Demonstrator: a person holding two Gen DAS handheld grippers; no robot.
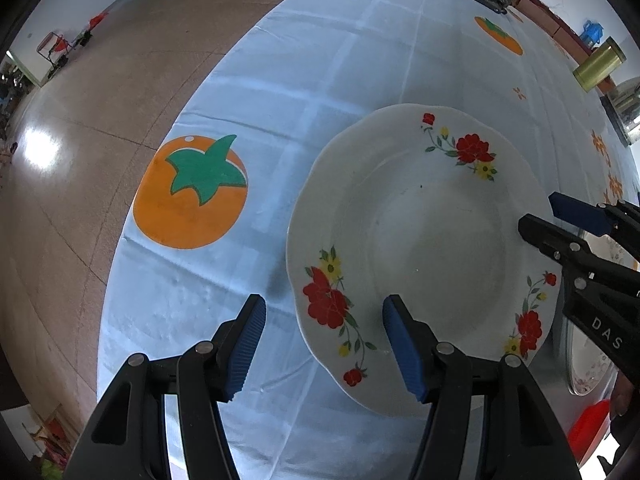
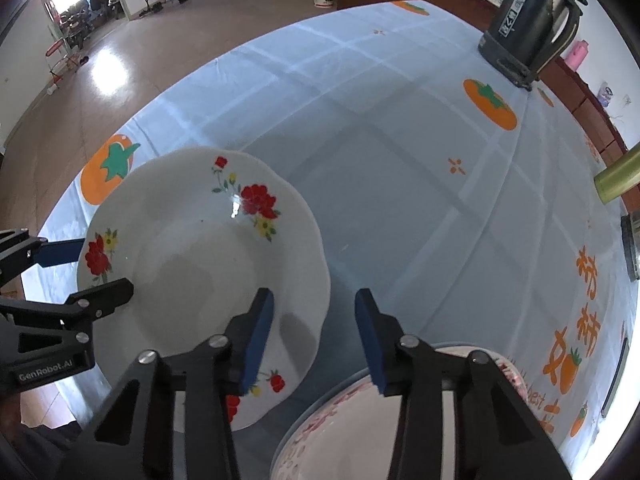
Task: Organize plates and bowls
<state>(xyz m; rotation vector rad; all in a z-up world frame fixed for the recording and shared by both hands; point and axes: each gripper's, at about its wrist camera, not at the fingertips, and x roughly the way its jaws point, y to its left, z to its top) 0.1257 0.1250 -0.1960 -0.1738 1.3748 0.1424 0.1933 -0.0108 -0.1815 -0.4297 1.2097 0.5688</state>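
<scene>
Both claws are pointing steeply down over a white floral soup plate (image 1: 420,248) that is lying flat on the pale blue persimmon-print tablecloth (image 1: 320,80). The left gripper (image 1: 324,344) is standing wide open and holding nothing: the plate's scalloped near rim is running between its 2 blue pads, 1 pad hanging over the bare cloth outside the plate and the other over the plate's well, neither one visibly pressing. The right gripper (image 2: 314,338) is sitting part open and also empty, its left pad over the plate's rim on that side, its right pad beyond the rim over the cloth; whether either pad is touching the china I cannot tell. Just below the right claw, a second dish with a pink pattern (image 2: 340,420) is waiting, its edge lying close to the floral plate. A dark kettle (image 2: 532,20) is standing far ahead of the claws, well apart from the work. The step in hand looks like straddling the floral plate from 2 opposite sides for a lift. The next move probably calls for closing both claws onto the rim evenly, then raising the plate level toward the pink dish without letting the glazed edge slip.
</scene>
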